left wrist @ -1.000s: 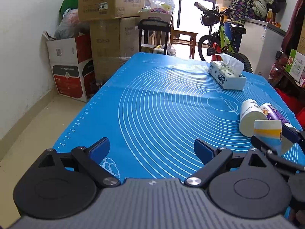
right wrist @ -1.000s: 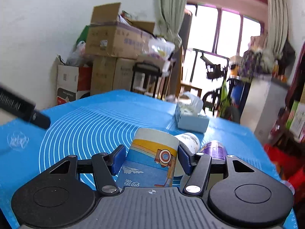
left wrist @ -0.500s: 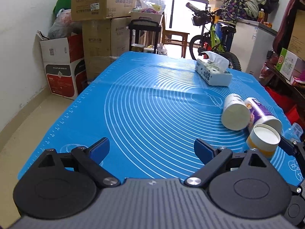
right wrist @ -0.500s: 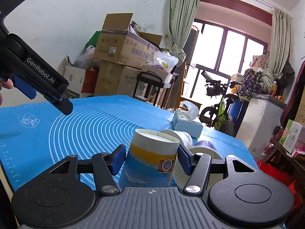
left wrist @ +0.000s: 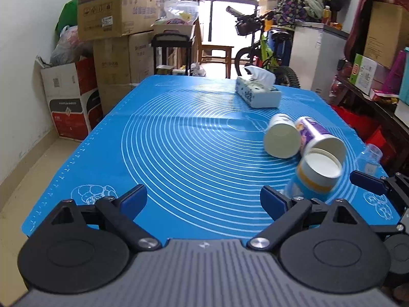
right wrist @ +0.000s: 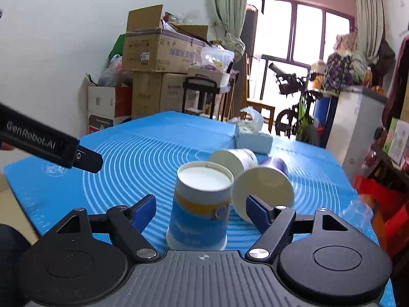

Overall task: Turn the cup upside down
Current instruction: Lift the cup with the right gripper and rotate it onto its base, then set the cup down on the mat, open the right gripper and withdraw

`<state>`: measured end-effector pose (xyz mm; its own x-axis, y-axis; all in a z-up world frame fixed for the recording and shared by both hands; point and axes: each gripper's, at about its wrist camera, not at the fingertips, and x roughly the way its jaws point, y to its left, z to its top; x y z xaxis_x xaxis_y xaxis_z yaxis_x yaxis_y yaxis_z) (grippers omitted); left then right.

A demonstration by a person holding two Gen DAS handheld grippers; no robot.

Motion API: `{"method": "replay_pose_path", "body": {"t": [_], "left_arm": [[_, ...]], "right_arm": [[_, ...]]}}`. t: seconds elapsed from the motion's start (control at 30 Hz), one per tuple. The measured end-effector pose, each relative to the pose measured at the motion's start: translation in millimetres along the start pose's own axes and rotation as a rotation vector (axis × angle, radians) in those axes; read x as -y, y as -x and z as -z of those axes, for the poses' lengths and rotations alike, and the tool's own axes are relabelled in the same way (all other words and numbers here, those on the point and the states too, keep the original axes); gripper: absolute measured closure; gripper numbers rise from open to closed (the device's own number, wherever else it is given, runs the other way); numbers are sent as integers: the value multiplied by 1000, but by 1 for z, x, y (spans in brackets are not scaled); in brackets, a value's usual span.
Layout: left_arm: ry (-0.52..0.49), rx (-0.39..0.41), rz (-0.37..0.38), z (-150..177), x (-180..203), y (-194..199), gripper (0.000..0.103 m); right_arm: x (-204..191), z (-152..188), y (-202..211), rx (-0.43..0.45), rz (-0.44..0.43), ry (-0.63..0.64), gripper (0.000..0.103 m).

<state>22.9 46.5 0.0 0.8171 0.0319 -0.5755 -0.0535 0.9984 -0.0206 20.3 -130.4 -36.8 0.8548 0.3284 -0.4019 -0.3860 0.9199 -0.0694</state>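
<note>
A blue, yellow and white paper cup stands upside down on the blue mat, base up. My right gripper is open around it, with a gap on both sides. The cup also shows at the right in the left wrist view, with a right fingertip beside it. My left gripper is open and empty over the mat's near edge. The left gripper's finger reaches in at the left of the right wrist view.
A white cup and a purple cup lie on their sides just behind the upturned cup. A tissue box sits at the far right of the mat. Cardboard boxes, a bicycle and shelves surround the table.
My right gripper has set the cup down upside down on the mat and opened off it. The left gripper has stayed open and drifted a little.
</note>
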Motion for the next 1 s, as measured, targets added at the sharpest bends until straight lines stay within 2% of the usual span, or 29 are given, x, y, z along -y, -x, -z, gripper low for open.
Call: {"method": "replay_pose_path", "body": {"t": [0.2, 0.5, 1.0], "left_arm": [[-38, 11, 43, 15, 12, 17, 9], [-93, 13, 64, 40, 31, 35, 9], [-121, 13, 82, 52, 37, 49, 9]], "right_arm": [[15, 11, 35, -51, -5, -106, 22], [29, 28, 78, -54, 33, -161, 22], [24, 29, 102, -49, 20, -153, 22]]}}
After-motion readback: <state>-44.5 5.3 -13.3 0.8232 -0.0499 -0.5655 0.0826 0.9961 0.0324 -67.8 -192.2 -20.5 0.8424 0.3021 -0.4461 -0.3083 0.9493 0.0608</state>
